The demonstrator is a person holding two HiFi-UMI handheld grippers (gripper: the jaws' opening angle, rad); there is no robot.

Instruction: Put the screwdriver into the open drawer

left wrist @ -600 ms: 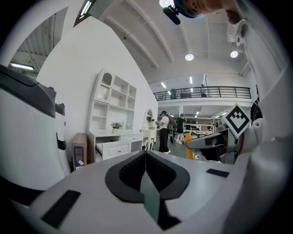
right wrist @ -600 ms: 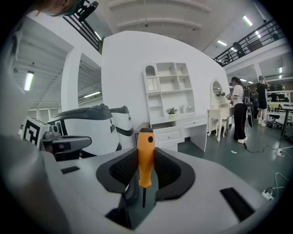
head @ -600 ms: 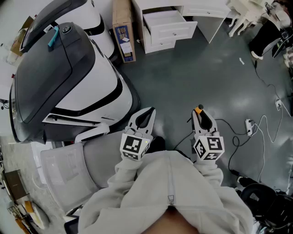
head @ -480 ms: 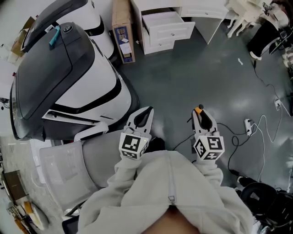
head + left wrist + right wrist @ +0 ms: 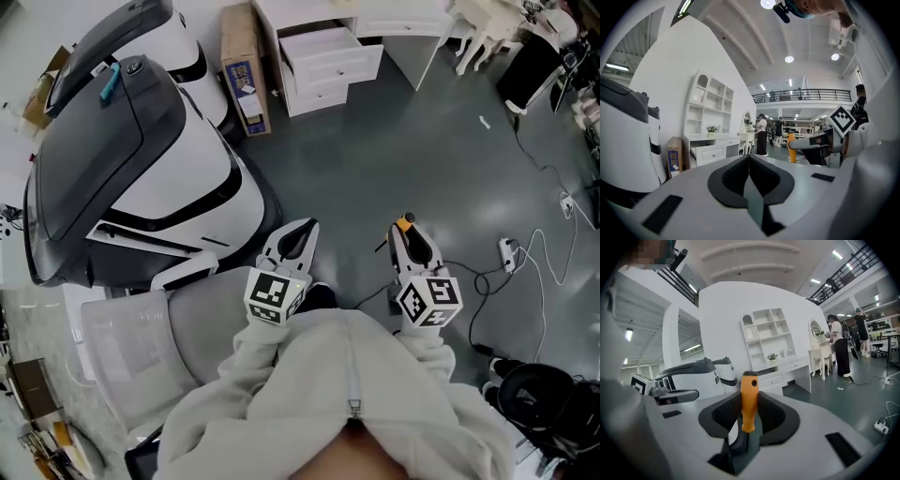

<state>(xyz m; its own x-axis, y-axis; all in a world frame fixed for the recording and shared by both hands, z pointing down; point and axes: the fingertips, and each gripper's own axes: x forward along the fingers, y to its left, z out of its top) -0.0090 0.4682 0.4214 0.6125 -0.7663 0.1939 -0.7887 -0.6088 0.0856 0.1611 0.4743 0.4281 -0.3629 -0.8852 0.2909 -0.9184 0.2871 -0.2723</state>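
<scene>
An orange-handled screwdriver stands upright between the black pads of my right gripper, which is shut on its handle with the thin shaft pointing down. In the head view the orange handle end sticks out past the right gripper. My left gripper is beside it, to the left, shut with nothing in it. The white drawer unit stands far off across the floor with its top drawer pulled open. It also shows small in both gripper views.
A big grey and white machine fills the left side. A cardboard box leans next to the drawer unit. Cables and a power strip lie on the dark floor at the right. White furniture legs stand at the back right. People stand far off.
The drawer unit and box have drifted left and up in the head view. Both grippers keep their places, and the screwdriver stays in the right one.
</scene>
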